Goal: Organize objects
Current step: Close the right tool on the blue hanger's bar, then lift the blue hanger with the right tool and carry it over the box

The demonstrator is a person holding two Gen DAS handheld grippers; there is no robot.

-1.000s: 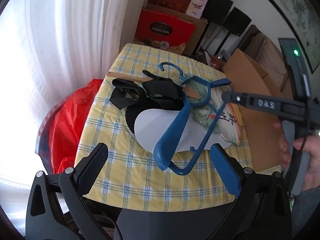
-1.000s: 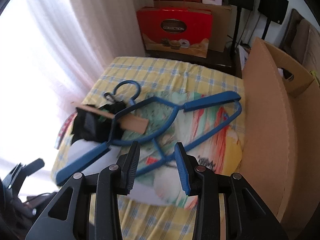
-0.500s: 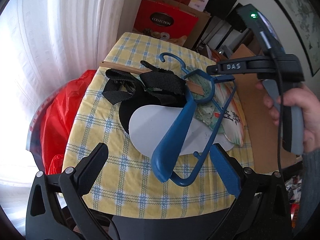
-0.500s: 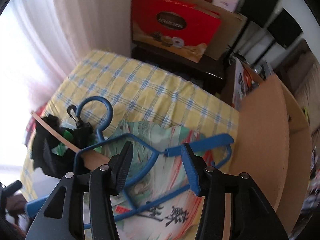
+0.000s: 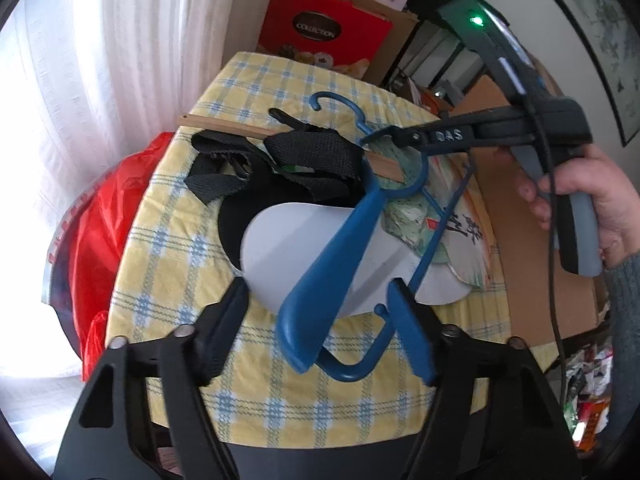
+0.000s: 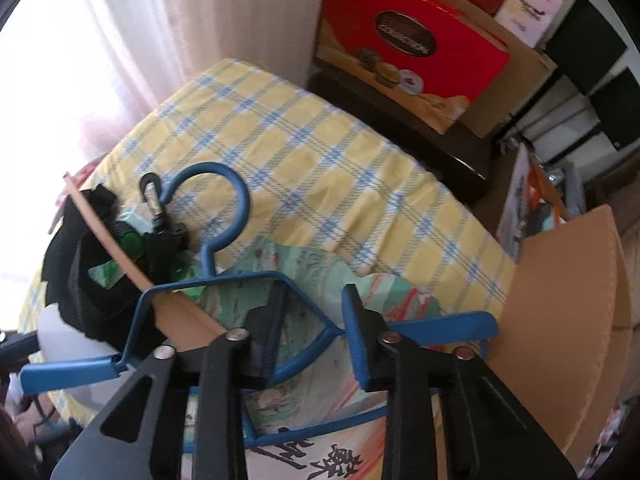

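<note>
A blue plastic hanger [image 5: 332, 264] [image 6: 224, 280] lies on a pile on the yellow checked table [image 5: 288, 80] [image 6: 304, 152]. Under it are a black strap [image 5: 308, 156] [image 6: 80, 280], a white oval card [image 5: 280, 248], a wooden stick [image 5: 228, 126] [image 6: 180, 312] and a printed paper fan [image 5: 448, 224] [image 6: 320, 380]. My left gripper [image 5: 316, 320] is open around the hanger's near shoulder end. My right gripper [image 6: 312, 320] is open low over the hanger's neck; in the left wrist view [image 5: 400, 136] its tips reach the neck.
A cardboard box [image 6: 560, 312] [image 5: 532, 280] stands against the table's right side. A red gift box [image 6: 404, 52] [image 5: 320, 36] stands behind the table. A red plastic bag [image 5: 100, 216] hangs at the left. White curtains [image 5: 100, 60] cover the window.
My left gripper has moved forward, and its fingers now straddle the hanger's shoulder end. My right gripper has come down and forward to the hanger's neck.
</note>
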